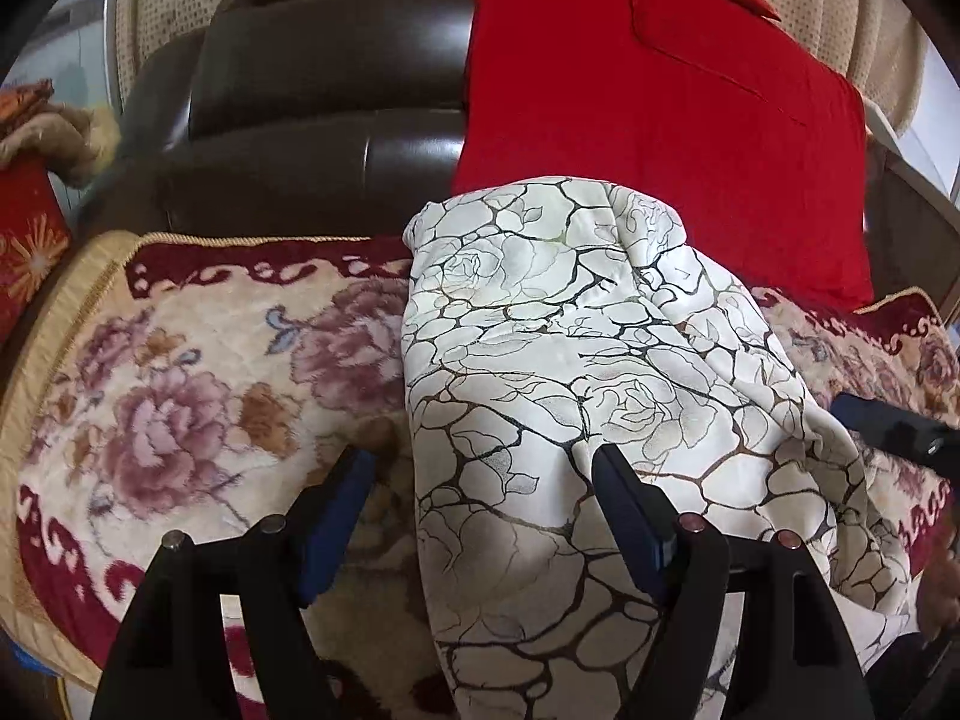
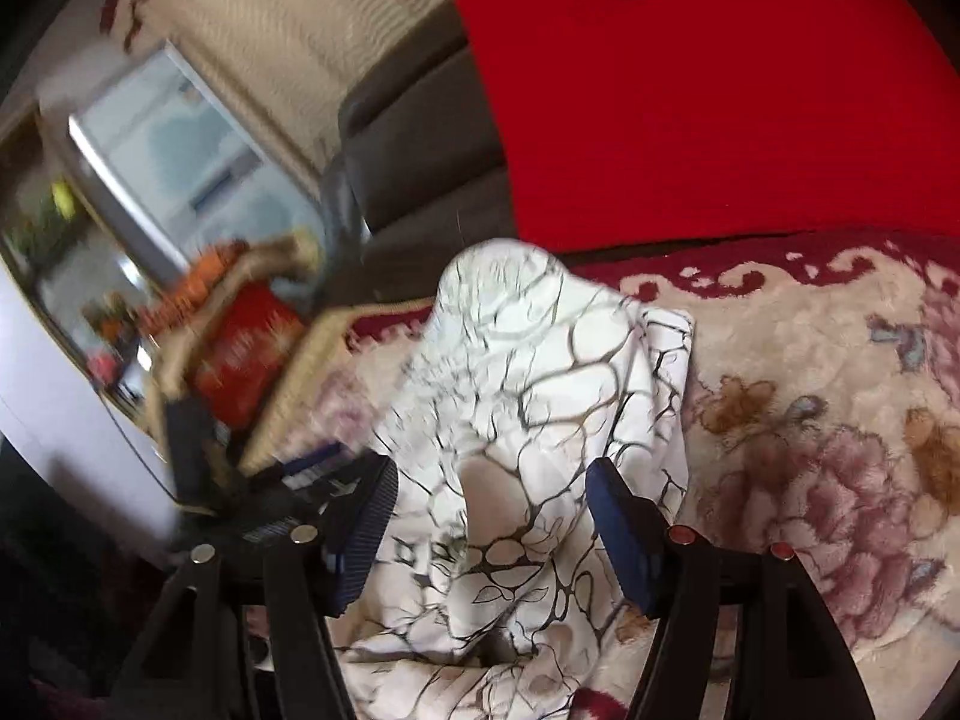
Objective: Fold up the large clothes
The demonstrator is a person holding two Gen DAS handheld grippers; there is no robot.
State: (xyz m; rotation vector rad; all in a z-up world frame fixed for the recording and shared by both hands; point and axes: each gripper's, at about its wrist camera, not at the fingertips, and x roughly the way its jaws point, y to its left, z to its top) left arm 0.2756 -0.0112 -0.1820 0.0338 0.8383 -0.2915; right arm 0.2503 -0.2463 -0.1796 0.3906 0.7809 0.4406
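Across the lower half of both views spreads a plush floral blanket (image 1: 180,396), cream with mauve blossoms and a maroon scroll border, over a glossy dark leather sofa (image 1: 312,96). A smooth red cushion (image 1: 654,138) leans upper right. The white garment (image 1: 576,372), satiny with black crackle and rose outlines, lies bunched at centre. The left gripper (image 1: 483,471) and right gripper (image 2: 492,483) both stand wide, cloth between unpressed pads.

left gripper (image 1: 483,483): black arms, blue pads, two silver round screws, two red ones | right gripper (image 2: 492,495): black arms, blue ridged pads, same screws
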